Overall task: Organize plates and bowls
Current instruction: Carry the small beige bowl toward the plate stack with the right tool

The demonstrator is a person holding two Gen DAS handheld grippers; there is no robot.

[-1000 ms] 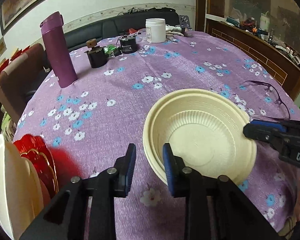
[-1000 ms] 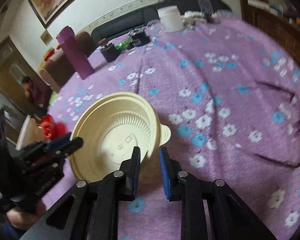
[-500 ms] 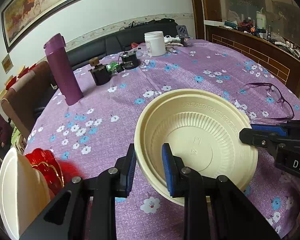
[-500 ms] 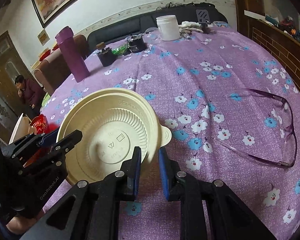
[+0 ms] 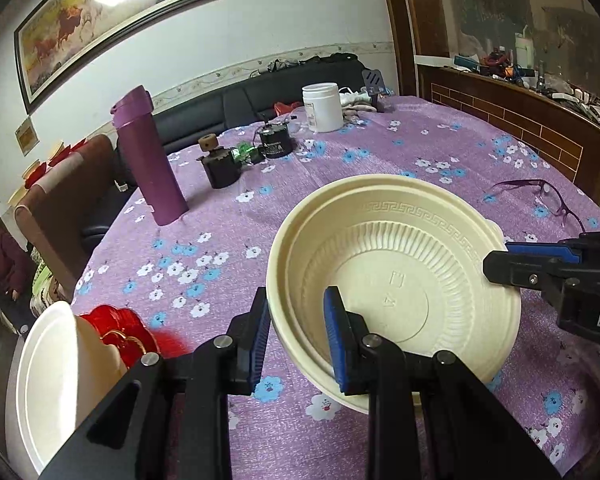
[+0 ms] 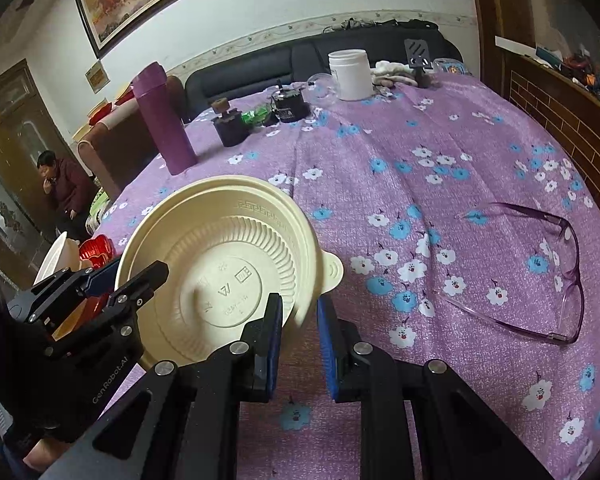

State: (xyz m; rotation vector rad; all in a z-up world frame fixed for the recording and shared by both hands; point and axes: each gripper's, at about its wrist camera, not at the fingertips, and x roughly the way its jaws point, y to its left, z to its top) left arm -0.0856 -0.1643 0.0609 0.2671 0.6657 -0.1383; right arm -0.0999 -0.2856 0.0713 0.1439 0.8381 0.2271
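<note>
A cream plastic bowl point(image 5: 400, 280) with a ribbed wall and a small tab on its rim hangs tilted above the purple flowered tablecloth point(image 5: 260, 168). A second rim shows nested beneath it. My left gripper point(image 5: 296, 320) is shut on its near rim. From the opposite side, my right gripper point(image 5: 500, 264) pinches the far rim. In the right wrist view the same bowl point(image 6: 220, 256) sits with its edge between the pads of the right gripper point(image 6: 299, 320), and the left gripper point(image 6: 140, 280) grips it at the left.
A white bowl point(image 5: 52, 380) and a red dish point(image 5: 116, 324) sit at the table's left edge. Purple glasses point(image 6: 540, 272) lie to the right. A purple flask point(image 5: 148, 156), black pots point(image 5: 220, 168) and a white jar point(image 5: 324, 106) stand farther back. A person point(image 6: 64, 188) sits beyond the table.
Both grippers closed slightly on the bowl's rim and rose together. The bowl left the cloth and now hangs tilted between them.
</note>
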